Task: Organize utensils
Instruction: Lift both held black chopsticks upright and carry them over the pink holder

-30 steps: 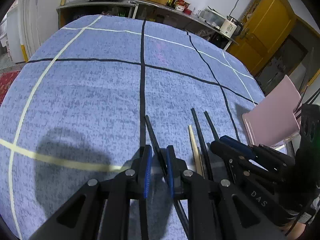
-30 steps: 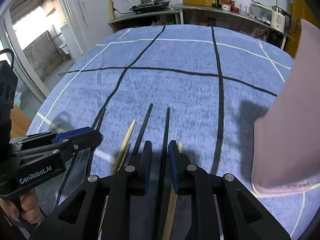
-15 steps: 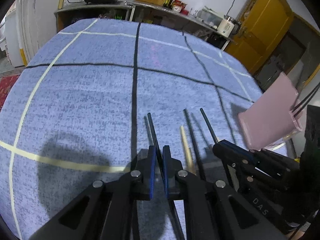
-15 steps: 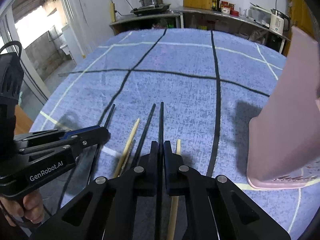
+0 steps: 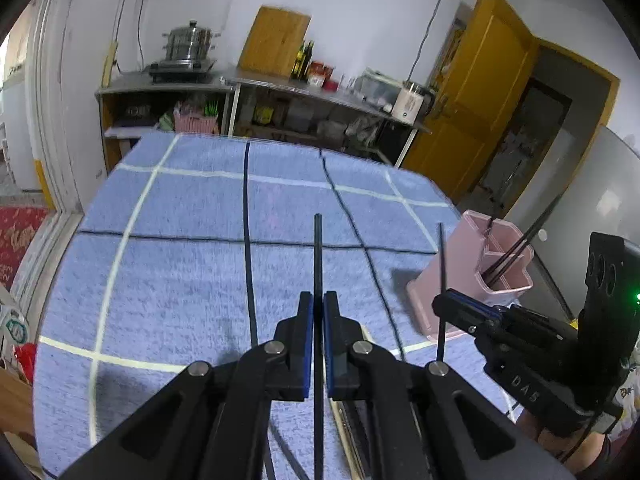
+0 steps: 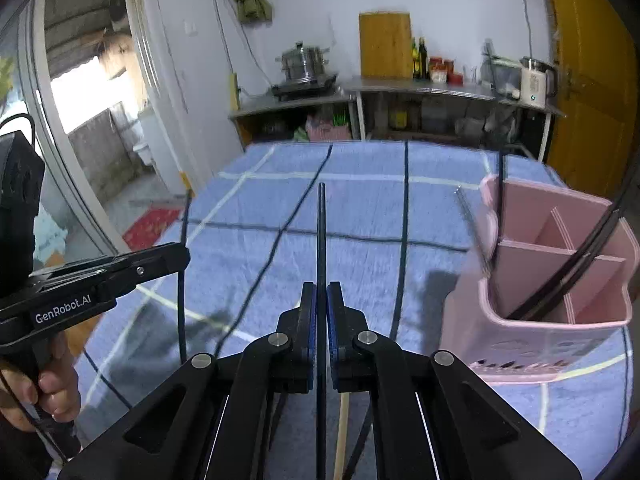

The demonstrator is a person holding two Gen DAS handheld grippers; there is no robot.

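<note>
Clamped tight: left gripper [image 5: 318, 312] and right gripper [image 6: 321, 300], one black chopstick [image 5: 318, 248] each [image 6: 321, 232]; wooden chopstick [image 6: 342, 432] below only in right view.

1. This is looking like a home kitchen: a steel steamer pot [image 6: 305, 65] is sitting on a small stove [image 6: 303, 89] on a metal counter [image 6: 440, 90].
2. A wooden cutting board [image 6: 385, 45] is leaning against the white wall, with oil bottles [image 6: 419, 58] and red jars [image 6: 442, 70] standing beside it.
3. A white kettle [image 6: 533, 83] is standing at the counter's end.
4. A blue checked cloth [image 5: 192, 264] is covering the table, and a yellow door [image 5: 472, 92] is standing open.
</note>
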